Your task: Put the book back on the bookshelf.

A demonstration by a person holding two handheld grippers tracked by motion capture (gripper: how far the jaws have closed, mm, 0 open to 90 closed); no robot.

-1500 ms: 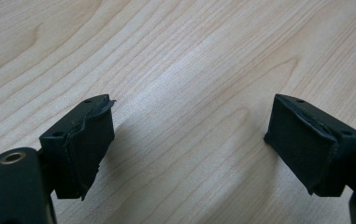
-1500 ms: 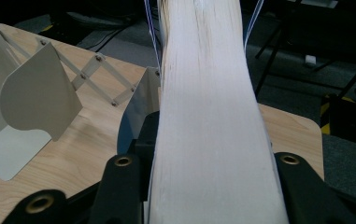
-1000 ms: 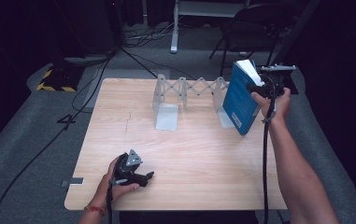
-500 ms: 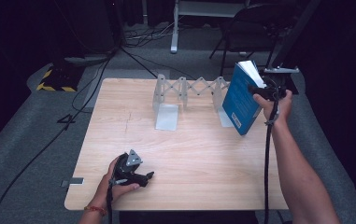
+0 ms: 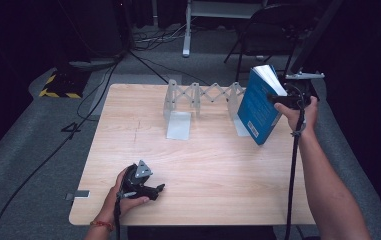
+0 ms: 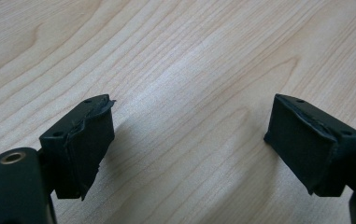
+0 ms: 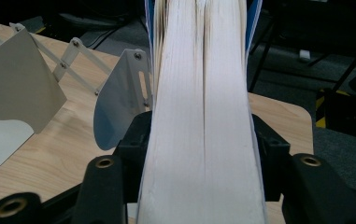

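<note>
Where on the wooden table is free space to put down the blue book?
The light wooden table is bare between the left tool and the grey folding book rack. The far right is crowded: the blue book in the right tool stands against the rack.

The book point(image 7: 203, 116) runs past the top and bottom edges of the right gripper view; its cover print is too small to read.
</note>
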